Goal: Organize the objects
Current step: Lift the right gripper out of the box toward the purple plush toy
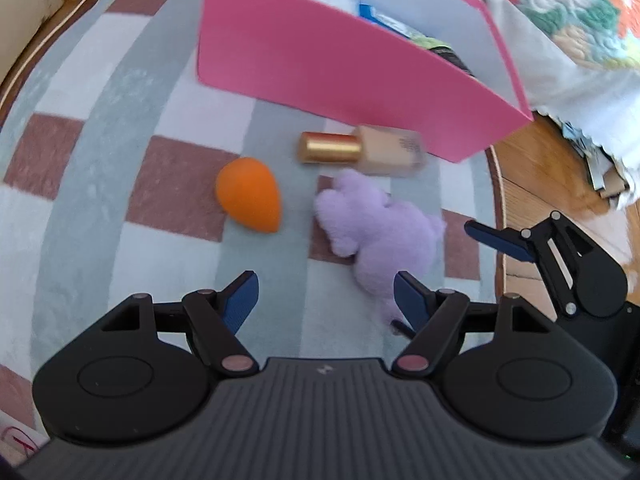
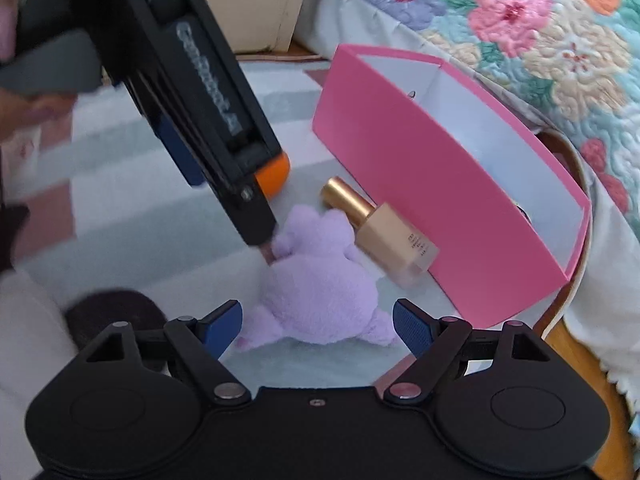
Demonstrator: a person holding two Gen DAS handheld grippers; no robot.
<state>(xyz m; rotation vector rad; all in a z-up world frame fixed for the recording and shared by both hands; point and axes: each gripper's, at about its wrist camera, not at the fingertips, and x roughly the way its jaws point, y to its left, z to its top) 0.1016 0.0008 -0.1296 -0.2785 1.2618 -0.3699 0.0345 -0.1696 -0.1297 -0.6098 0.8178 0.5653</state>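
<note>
A purple plush toy [image 2: 320,280] lies on the checked cloth, and my open right gripper [image 2: 318,324] straddles its near end without the pads pressing on it. Beside the plush, a foundation bottle with a gold cap [image 2: 380,228] lies against the outer wall of the pink box [image 2: 400,168]. My left gripper [image 1: 326,304] hangs open and empty above the cloth, with the orange sponge [image 1: 248,196] ahead on its left and the plush [image 1: 376,232] ahead on its right. In the right wrist view the left gripper [image 2: 256,236] half hides the sponge [image 2: 274,176].
The pink box [image 1: 320,60] holds several small packages. A floral quilt [image 2: 520,40] hangs close behind it. The round table's wooden rim [image 2: 576,320] runs just right of the box. A dark round thing [image 2: 116,312] lies at the near left.
</note>
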